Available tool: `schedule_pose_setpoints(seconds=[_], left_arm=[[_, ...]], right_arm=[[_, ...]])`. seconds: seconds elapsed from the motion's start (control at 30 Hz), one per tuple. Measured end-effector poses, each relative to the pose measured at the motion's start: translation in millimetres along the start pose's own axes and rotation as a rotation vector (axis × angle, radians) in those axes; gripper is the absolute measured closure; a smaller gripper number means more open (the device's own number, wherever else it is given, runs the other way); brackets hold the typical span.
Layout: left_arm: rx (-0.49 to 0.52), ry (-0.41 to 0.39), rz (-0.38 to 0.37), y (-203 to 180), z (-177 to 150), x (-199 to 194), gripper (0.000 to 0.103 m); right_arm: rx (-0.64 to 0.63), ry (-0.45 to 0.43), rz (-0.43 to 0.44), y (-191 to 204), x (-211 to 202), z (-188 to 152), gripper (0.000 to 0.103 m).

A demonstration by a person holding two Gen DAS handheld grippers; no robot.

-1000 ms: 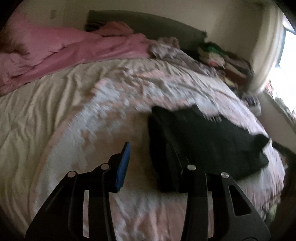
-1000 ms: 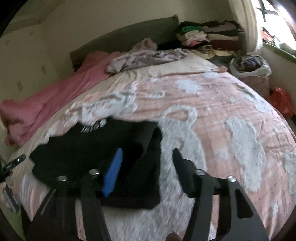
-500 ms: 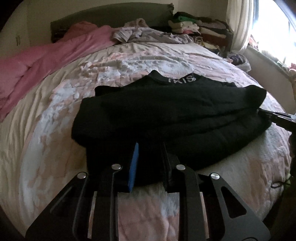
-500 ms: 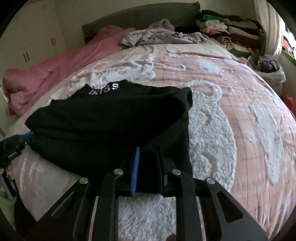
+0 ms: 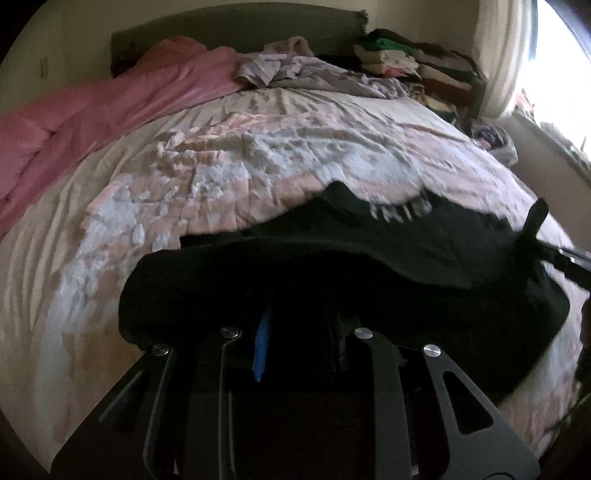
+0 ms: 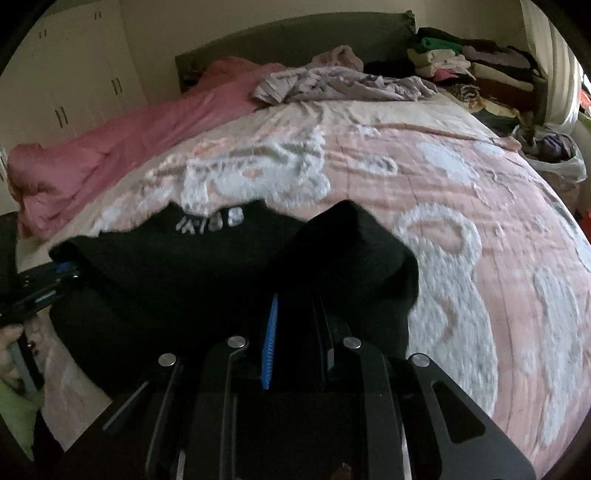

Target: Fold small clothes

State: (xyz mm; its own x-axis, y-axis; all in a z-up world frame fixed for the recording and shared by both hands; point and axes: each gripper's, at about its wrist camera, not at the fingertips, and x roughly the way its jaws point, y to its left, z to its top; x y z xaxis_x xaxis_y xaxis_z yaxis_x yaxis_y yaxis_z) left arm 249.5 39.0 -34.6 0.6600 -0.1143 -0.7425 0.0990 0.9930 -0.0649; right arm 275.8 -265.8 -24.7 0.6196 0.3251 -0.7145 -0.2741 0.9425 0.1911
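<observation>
A black garment [image 5: 369,266] with white collar lettering [image 6: 218,221] lies on the pink and white bedspread [image 6: 461,192]. In the left wrist view my left gripper [image 5: 295,317] is shut on its near left edge, and the cloth bulges up over the fingers. My right gripper [image 6: 295,310] is shut on the near right edge, where a fold stands up in a peak. Each gripper shows in the other's view: the right gripper [image 5: 543,247] at the garment's right end, the left gripper [image 6: 70,271] at its left end. The fingertips are buried in dark cloth.
A pink duvet [image 5: 110,107] lies along the bed's left side. Crumpled lilac clothes [image 6: 332,81] sit by the dark headboard [image 5: 236,26]. Folded clothes [image 6: 461,59] are stacked at the back right. A bag of clothes [image 6: 557,151] is beside the bed, a wardrobe [image 6: 74,81] stands left, and a hand [image 6: 11,339] shows bottom left.
Both grippers were open over the garment's near edge, then shut on it. The gripped edge has risen and moved toward the collar, so the cloth now humps up.
</observation>
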Motion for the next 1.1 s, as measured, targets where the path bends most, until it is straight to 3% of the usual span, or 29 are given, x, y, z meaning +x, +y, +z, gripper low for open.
schedule_pose_setpoints(seconds=[0.3,0.4,0.53,0.67,0.77,0.9,0.93,0.97,1.0,1.07,1.1], left_arm=[[-0.138,-0.04,0.067,45.9,40.4,11.5,0.084],[-0.186,-0.049,0.071,64.1,32.7,0.8,0.081],[-0.236,-0.047,0.055,82.0,6.3,-16.0,0.076],[-0.279,-0.003,-0.01,85.8,-20.3,-15.9,0.068],[-0.296,0.03,-0.079,78.9,-34.9,-11.3,0.064],[-0.282,0.037,-0.115,69.6,-40.4,-10.0,0.062],[-0.284,0.035,-0.117,69.7,-41.0,-9.8,0.063],[-0.29,0.037,-0.124,70.4,-41.4,-9.1,0.066],[-0.295,0.038,-0.133,71.0,-42.5,-9.0,0.082],[-0.282,0.033,-0.141,68.4,-42.4,-11.7,0.092],[-0.266,0.029,-0.132,65.1,-41.7,-14.1,0.096]], right_arm=[[0.081,-0.091,-0.082,-28.2,10.3,27.2,0.086],[0.113,-0.097,-0.114,-42.2,8.1,24.2,0.083],[0.131,-0.091,-0.125,-53.6,2.9,18.8,0.068],[0.112,-0.075,-0.132,-58.3,4.5,16.2,0.06],[0.127,-0.03,-0.109,-60.9,15.8,10.6,0.059],[0.161,0.007,-0.1,-64.5,24.0,0.6,0.059],[0.172,0.008,-0.088,-65.4,23.3,-1.0,0.059],[0.179,0.009,-0.071,-65.9,21.8,-2.8,0.068],[0.179,0.009,-0.058,-65.0,20.6,-3.9,0.076],[0.18,-0.002,-0.045,-62.3,16.4,-4.7,0.094],[0.181,-0.007,-0.044,-61.5,14.2,-5.0,0.094]])
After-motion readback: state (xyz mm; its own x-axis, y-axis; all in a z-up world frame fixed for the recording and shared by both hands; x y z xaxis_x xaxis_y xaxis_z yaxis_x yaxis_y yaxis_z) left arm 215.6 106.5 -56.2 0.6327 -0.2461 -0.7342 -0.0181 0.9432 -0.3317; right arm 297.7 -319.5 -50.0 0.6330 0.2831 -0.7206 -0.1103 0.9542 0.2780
